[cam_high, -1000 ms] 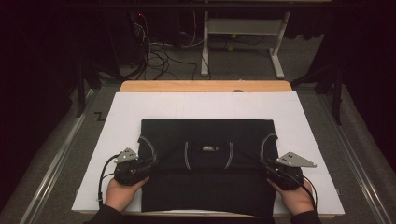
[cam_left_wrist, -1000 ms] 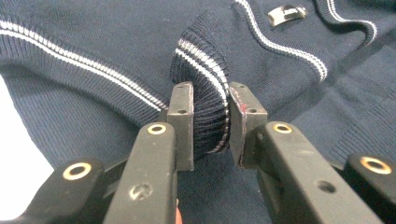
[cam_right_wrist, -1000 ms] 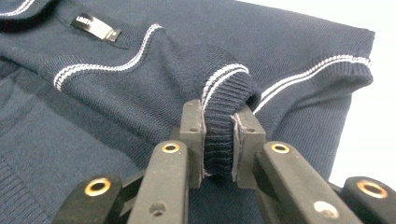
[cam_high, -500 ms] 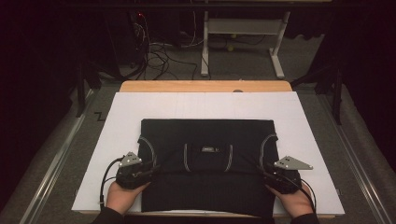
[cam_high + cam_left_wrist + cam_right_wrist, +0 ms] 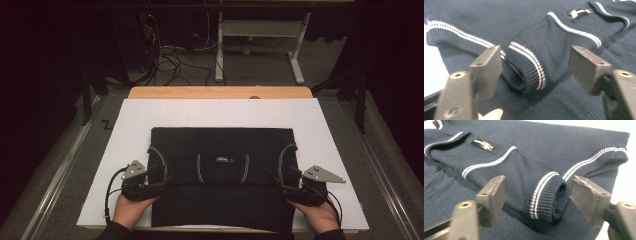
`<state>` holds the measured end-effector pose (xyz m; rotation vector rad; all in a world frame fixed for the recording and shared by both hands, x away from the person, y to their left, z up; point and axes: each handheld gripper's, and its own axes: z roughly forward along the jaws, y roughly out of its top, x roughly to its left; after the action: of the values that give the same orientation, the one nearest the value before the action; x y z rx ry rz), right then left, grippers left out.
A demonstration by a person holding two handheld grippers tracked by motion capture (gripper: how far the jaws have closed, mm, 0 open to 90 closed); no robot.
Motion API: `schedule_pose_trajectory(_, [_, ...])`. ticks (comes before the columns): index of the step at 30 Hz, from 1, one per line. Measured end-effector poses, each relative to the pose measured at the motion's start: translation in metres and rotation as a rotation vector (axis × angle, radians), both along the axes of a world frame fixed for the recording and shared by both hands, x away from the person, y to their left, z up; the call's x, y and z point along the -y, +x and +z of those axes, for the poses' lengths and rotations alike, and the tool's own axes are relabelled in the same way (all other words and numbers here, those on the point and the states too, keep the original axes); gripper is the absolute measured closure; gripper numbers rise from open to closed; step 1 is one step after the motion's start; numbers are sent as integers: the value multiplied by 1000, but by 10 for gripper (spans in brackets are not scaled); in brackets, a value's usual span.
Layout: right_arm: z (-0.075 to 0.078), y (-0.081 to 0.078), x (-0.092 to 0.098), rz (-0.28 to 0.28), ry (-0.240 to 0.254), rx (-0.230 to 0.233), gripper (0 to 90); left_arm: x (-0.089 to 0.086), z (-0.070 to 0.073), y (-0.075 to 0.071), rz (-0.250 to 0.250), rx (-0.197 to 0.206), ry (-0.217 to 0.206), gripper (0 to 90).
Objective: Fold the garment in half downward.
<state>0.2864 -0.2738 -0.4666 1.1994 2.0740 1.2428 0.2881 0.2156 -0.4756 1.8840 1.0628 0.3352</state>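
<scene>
Sweater: a dark blue sweater (image 5: pixel 222 172) with white stripes lies folded flat on the white tabletop (image 5: pixel 220 112), near the person.
Left claw (image 5: pixel 534 67): its jaws have just been opening; a sleeve cuff (image 5: pixel 526 67) lies loose between them.
Right claw (image 5: pixel 539 195): jaws just opened too, other cuff (image 5: pixel 549 195) free between them.

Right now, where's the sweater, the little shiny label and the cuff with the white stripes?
sweater (image 5: pixel 222 205), high view, on its plain lower body.
shiny label (image 5: pixel 483 145), right gripper view, on its middle.
striped cuff (image 5: pixel 529 66), left gripper view, on the ribbed end by the stripes.
</scene>
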Motion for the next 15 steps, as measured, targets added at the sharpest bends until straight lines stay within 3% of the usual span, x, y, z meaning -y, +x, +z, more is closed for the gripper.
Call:
schedule_pose_trajectory(7, [1,1,0,-4,21,18,112,4,1,3,-23,-25,-5,47])
schedule_pose_trajectory(9, [2,2,-3,-16,18,12,1,4,1,4,-23,-29,-13,0])
schedule_pose_trajectory(15, [5,2,-5,-22,19,29,0,5,3,4,-20,-10,-3,0])
